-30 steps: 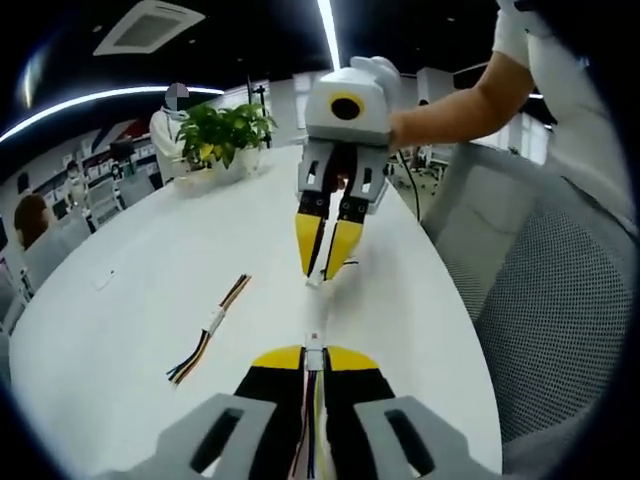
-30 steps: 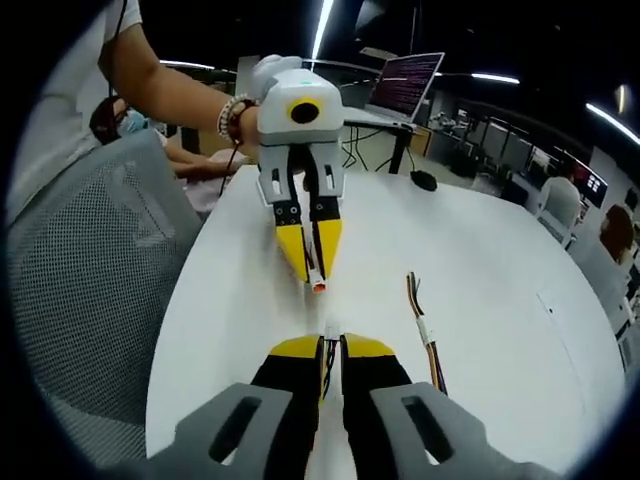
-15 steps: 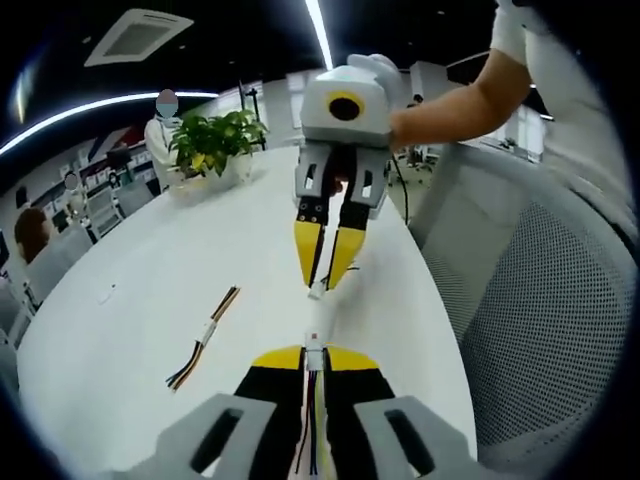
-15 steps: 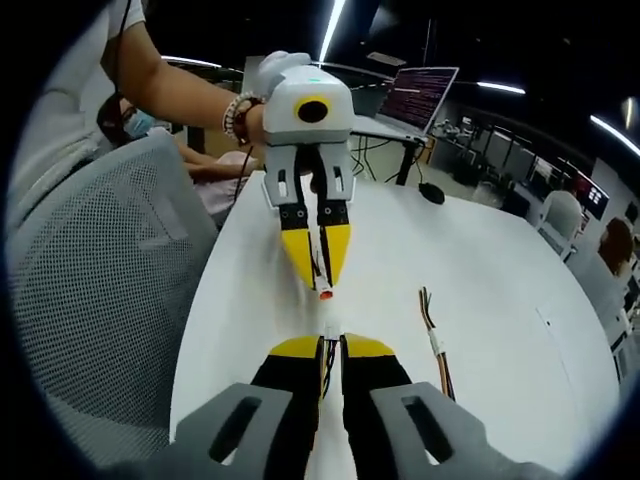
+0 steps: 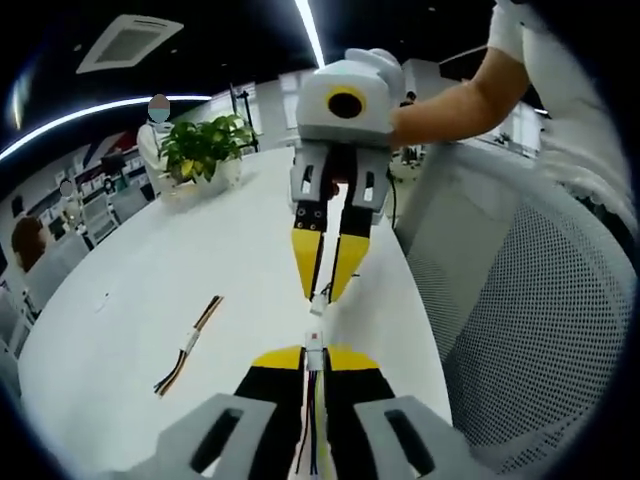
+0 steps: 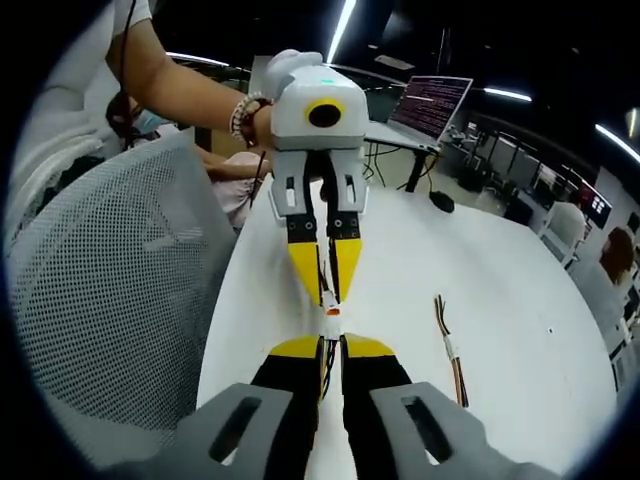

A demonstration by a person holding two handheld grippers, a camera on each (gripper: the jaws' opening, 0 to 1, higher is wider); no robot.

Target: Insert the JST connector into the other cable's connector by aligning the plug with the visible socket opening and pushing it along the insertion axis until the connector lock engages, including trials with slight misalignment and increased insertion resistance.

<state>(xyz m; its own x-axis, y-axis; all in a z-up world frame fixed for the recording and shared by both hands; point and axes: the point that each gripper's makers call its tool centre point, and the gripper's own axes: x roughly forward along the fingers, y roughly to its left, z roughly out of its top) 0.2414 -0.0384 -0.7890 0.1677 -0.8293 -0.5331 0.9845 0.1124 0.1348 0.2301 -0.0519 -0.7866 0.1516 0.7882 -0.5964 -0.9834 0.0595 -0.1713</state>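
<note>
Left gripper view: potted plant (image 5: 203, 150); both tools (image 5: 315, 352) (image 6: 331, 348) clamped on white connectors (image 5: 315, 349) (image 6: 331, 328).

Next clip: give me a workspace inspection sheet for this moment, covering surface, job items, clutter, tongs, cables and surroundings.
Surface: white table, mostly bare.
Job's things: white connector in the left tongs; second connector in the right tongs. The two tips nearly meet; mating cannot be confirmed.
Clutter: spare wire harness lying on the table, apart from the tongs.
Tongs: both shut on their connectors, pointing at each other.
Cables: coloured wires run back between the left tongs.
Surroundings: potted plant, laptop, mesh chair, seated people in the background.
</note>
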